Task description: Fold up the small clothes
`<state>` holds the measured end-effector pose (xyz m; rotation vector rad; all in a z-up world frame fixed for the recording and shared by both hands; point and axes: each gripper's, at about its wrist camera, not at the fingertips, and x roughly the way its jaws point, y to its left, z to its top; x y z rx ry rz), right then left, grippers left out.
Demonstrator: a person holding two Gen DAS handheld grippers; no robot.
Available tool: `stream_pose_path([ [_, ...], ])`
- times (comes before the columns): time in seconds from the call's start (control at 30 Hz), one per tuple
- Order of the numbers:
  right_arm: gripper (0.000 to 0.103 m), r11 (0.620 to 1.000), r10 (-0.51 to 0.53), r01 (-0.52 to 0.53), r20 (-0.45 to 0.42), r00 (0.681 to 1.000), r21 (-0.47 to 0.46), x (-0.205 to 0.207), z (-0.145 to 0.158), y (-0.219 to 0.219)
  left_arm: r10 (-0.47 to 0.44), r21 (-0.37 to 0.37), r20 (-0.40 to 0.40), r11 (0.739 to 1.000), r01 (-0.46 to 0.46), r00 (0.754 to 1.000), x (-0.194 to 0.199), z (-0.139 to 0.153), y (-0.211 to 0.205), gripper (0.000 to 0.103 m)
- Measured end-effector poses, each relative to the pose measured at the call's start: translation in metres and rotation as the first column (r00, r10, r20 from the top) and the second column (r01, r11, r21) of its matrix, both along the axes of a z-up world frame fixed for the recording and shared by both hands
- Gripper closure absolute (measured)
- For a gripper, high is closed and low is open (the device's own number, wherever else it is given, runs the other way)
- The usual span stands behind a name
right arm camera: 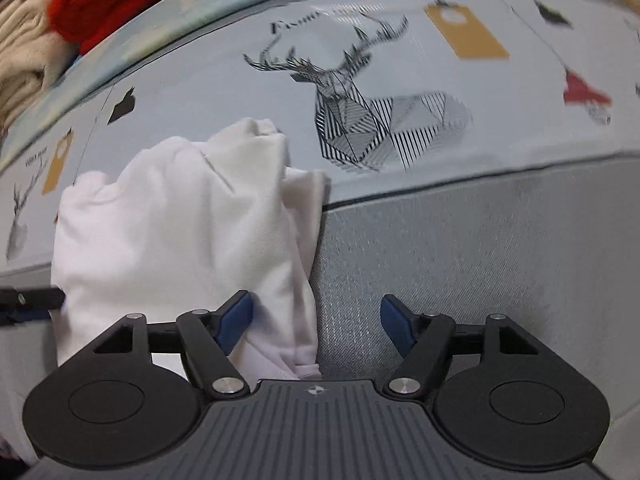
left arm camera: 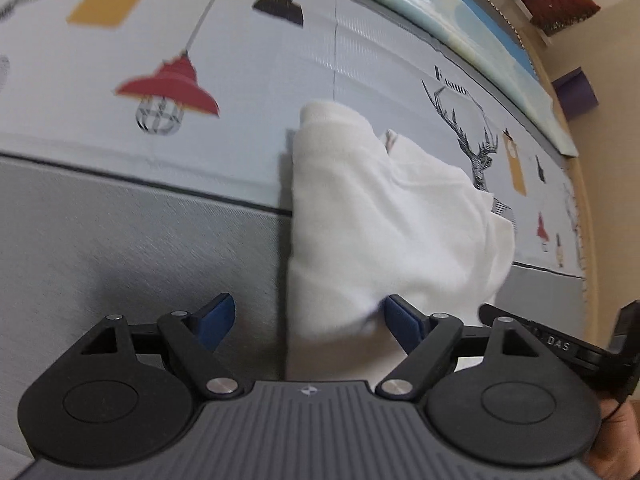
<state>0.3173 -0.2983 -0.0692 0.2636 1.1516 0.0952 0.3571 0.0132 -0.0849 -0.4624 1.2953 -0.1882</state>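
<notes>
Left gripper (left arm camera: 306, 322) agape over white garment (left arm camera: 384, 216); red lamp print (left arm camera: 170, 88) left view only.

I'm seeing the folded garment (left arm camera: 384, 216) lying on the mat (left arm camera: 120, 220), between my left tool (left arm camera: 308, 320) and right tool (right arm camera: 316, 320), both gaping.

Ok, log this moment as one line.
left gripper: open, at garment's near edge | right gripper: open, same | white garment: partly folded on mat
</notes>
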Motion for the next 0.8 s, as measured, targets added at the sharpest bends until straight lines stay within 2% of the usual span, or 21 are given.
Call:
stream_pose_path([
  [0.1, 0.031, 0.997, -0.037, 0.038, -0.025, 0.999, 0.063, 0.001, -0.006, -0.006, -0.01, -0.016, -0.006, 1.0, 0.01, 1.0, 0.003, -0.006, -0.003, 0.017],
  [0.17, 0.038, 0.996, -0.027, 0.029, -0.022, 0.999, 0.084, 0.001, -0.007, -0.004, -0.022, -0.017, -0.002, 1.0, 0.022, 1.0, 0.004, -0.008, -0.005, 0.02],
  [0.23, 0.069, 0.993, -0.001, 0.002, -0.013, 1.0, 0.121, 0.004, -0.007, -0.001, -0.047, 0.005, 0.019, 0.999, 0.047, 0.999, 0.005, -0.006, -0.009, 0.031],
  [0.27, 0.071, 0.988, 0.007, -0.005, -0.012, 1.0, 0.157, 0.005, -0.007, 0.001, -0.065, 0.007, 0.036, 0.998, 0.065, 0.997, 0.003, -0.004, -0.013, 0.046],
  [0.4, 0.077, 0.991, 0.023, -0.022, -0.004, 1.0, 0.134, 0.008, -0.003, 0.009, -0.15, 0.078, 0.105, 0.987, 0.142, 0.983, -0.002, 0.008, -0.022, 0.062],
  [0.5, 0.082, 0.988, 0.008, -0.01, 0.009, 1.0, 0.153, 0.013, 0.0, 0.014, -0.13, 0.108, 0.122, 0.987, 0.117, 0.984, -0.003, 0.015, -0.01, 0.066],
  [0.57, 0.084, 0.983, 0.008, -0.012, 0.02, 1.0, 0.186, 0.016, 0.002, 0.023, -0.117, 0.166, 0.156, 0.982, 0.091, 0.981, -0.004, 0.026, 0.003, 0.068],
  [0.67, 0.087, 0.973, 0.056, -0.065, 0.044, 0.997, 0.221, 0.021, 0.006, 0.048, -0.107, 0.259, 0.214, 0.965, 0.049, 0.971, -0.007, 0.045, 0.021, 0.068],
  [0.77, 0.091, 0.962, 0.103, -0.123, 0.091, 0.99, 0.243, 0.025, 0.014, 0.081, -0.078, 0.305, 0.249, 0.952, -0.002, 0.965, -0.011, 0.059, 0.049, 0.068],
  [0.8, 0.1, 0.957, 0.117, -0.144, 0.117, 0.986, 0.253, 0.027, 0.018, 0.092, -0.061, 0.306, 0.257, 0.952, -0.021, 0.964, -0.013, 0.062, 0.059, 0.068],
])
